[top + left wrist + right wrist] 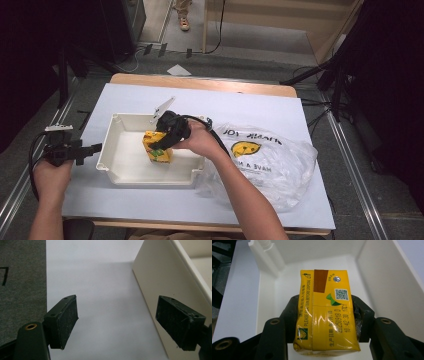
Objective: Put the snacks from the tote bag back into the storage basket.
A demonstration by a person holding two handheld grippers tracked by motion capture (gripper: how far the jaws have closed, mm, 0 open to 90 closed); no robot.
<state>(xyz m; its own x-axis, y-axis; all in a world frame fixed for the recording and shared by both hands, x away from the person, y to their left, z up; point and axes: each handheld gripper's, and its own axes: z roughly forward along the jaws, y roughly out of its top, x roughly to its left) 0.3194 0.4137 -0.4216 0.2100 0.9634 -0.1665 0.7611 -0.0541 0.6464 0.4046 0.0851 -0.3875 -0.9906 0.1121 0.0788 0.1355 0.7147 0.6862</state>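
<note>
A: Right gripper (325, 322): jaws pinching the small yellow drink carton (325, 312) across its narrow sides, pads flat against the foil. Squeezed that way because the broad printed faces would be too wide to span.

B: Location of the carton?

A: Inside the shallow white plastic tray (112, 167), near its middle, seen from the high view as held in the right gripper (164, 143) and tilted. Impossible to tell whether touching the tray floor or just above it. From the right gripper view, white tray walls (377, 285) on all sides, top end of the carton pointing away toward the far corner.

B: And the left gripper (96, 148)?

A: Jaws spread wide, nothing between them. Parked low just beside the tray's outer left wall (152, 290), over the white sheet covering the bench (100, 290). Probably waiting there to steady the tray against sliding, or simply kept out of the way.

B: Reason for the crumpled clear plastic bag with the yellow smiley print (265, 160) sitting right of the tray?

A: Likely the source or the destination of the goods: close by, touching the tray's right edge, mouth toward the right forearm, so short travel either way.

B: Risk?

A: Soft carton, firm pinch; dented sides possible.
</note>
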